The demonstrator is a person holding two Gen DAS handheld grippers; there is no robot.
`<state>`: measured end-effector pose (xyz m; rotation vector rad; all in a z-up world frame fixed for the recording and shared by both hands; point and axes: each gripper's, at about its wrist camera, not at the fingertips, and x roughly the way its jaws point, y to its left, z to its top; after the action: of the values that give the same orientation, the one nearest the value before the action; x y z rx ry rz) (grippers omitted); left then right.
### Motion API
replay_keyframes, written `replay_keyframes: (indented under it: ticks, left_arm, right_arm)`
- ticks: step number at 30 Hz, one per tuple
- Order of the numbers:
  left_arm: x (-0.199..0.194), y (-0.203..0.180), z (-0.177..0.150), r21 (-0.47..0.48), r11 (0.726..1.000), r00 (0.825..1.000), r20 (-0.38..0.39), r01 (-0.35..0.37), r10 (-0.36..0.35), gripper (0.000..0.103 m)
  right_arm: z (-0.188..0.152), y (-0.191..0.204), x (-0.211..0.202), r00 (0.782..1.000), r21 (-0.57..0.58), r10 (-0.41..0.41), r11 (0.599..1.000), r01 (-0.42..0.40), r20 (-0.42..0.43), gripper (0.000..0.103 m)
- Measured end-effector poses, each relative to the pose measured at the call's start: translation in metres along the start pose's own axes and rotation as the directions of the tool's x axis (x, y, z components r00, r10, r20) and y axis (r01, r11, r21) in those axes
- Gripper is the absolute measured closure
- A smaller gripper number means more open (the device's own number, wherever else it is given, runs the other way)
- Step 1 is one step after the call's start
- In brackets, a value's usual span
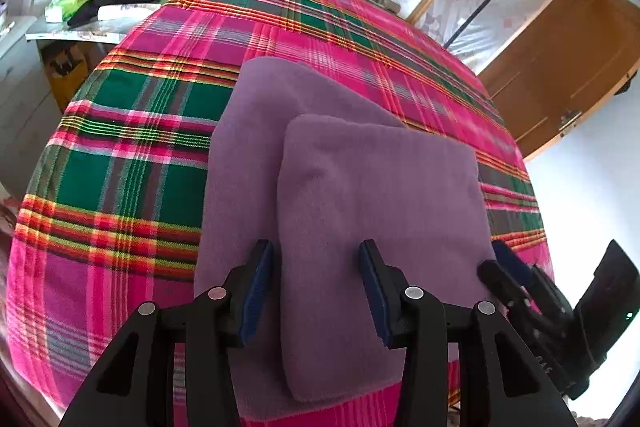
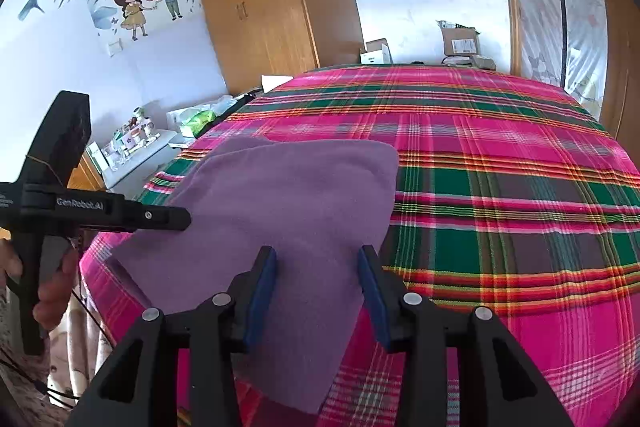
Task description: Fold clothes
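Left wrist: the cloth [image 1: 360, 227] lies folded on the bed [image 1: 120, 187], a smaller layer on top, long axis running away; left hand-held gripper [image 1: 316, 287] spread wide, holding nothing, above the near edge.
Right wrist: cloth ahead and leftward; right hand-held gripper [image 2: 316, 291] wide apart, empty, over the near right corner.

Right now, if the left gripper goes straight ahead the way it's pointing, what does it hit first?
Probably the folded purple garment: the open left gripper points at its upper folded layer, on the plaid bedspread. Depth is unclear.
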<state>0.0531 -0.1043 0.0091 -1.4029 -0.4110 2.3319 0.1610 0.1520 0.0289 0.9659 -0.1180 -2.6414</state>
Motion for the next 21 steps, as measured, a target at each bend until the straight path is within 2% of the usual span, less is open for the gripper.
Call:
replay_keyframes:
  ticks: [7, 10, 16, 21]
  left_arm:
    - [-0.004, 0.003, -0.008, 0.001, 1.000, 1.000, 0.009, 0.021, -0.021, 0.057]
    - [-0.006, 0.005, -0.006, -0.005, 0.999, 0.999, 0.002, 0.032, -0.032, 0.057]
    - [-0.022, 0.018, 0.000, -0.056, 0.996, 0.997, 0.016, 0.074, -0.073, 0.057]
    - [-0.028, 0.040, 0.010, -0.115, 0.991, 0.998, 0.012, 0.068, -0.067, 0.055]
  right_arm:
    - [-0.013, -0.003, -0.003, 1.000, 0.021, 0.006, 1.000, -0.006, 0.022, 0.059]
    - [-0.010, -0.005, -0.003, 1.000, 0.021, 0.016, 1.000, -0.016, 0.007, 0.059]
    - [0.000, -0.026, -0.001, 0.995, 0.124, 0.096, 0.988, -0.091, -0.035, 0.059]
    - [0.005, -0.050, 0.006, 0.981, 0.243, 0.179, 0.957, -0.156, -0.077, 0.043]
